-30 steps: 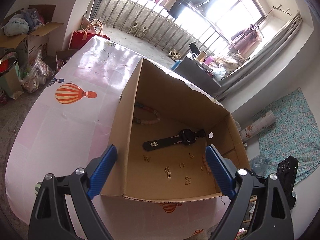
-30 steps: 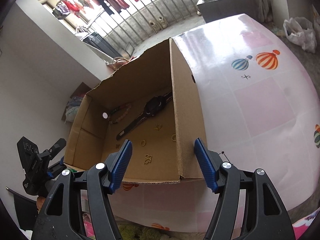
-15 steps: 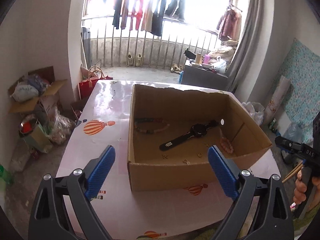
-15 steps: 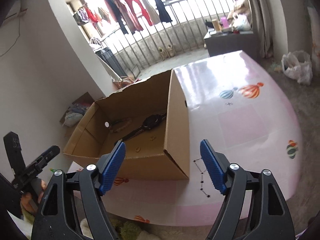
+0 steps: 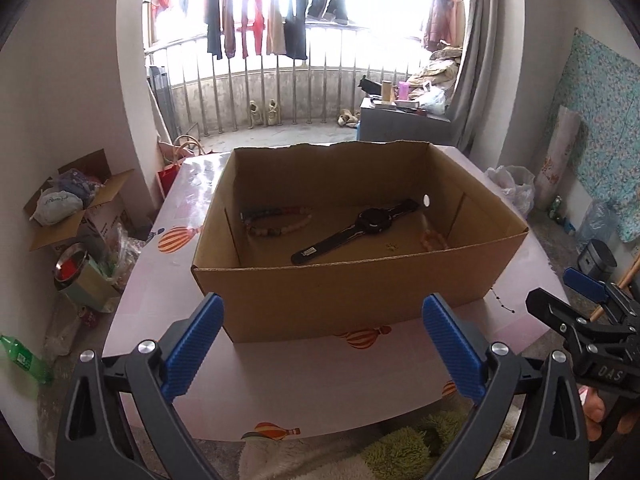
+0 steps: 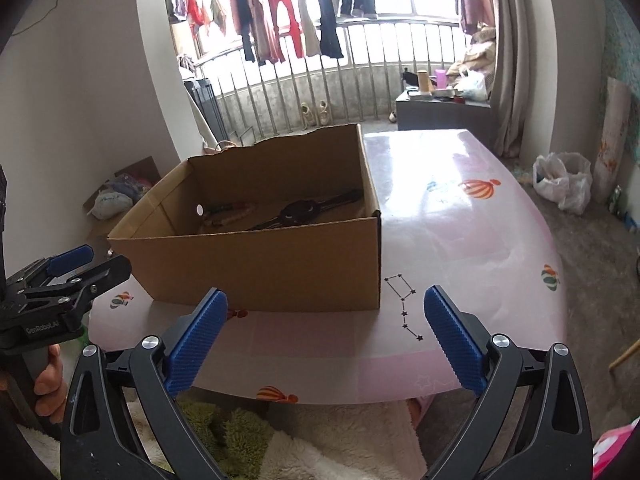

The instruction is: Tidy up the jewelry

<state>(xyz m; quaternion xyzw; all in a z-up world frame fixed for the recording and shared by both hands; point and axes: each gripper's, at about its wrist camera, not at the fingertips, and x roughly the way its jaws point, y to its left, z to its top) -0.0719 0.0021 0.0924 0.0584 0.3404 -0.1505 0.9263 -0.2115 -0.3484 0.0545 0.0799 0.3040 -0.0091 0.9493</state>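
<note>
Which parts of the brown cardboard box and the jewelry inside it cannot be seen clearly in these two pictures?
- Left wrist view: the brown cardboard box near wall hides the front floor; tiny gold pieces too small to identify.
- Right wrist view: its near wall hides part of the black wristwatch and beaded bracelet.

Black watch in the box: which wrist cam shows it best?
Left wrist: it looks down into the cardboard box, showing the whole black watch, strap to strap. Right wrist sits lower; the box wall hides part of the watch.
</note>
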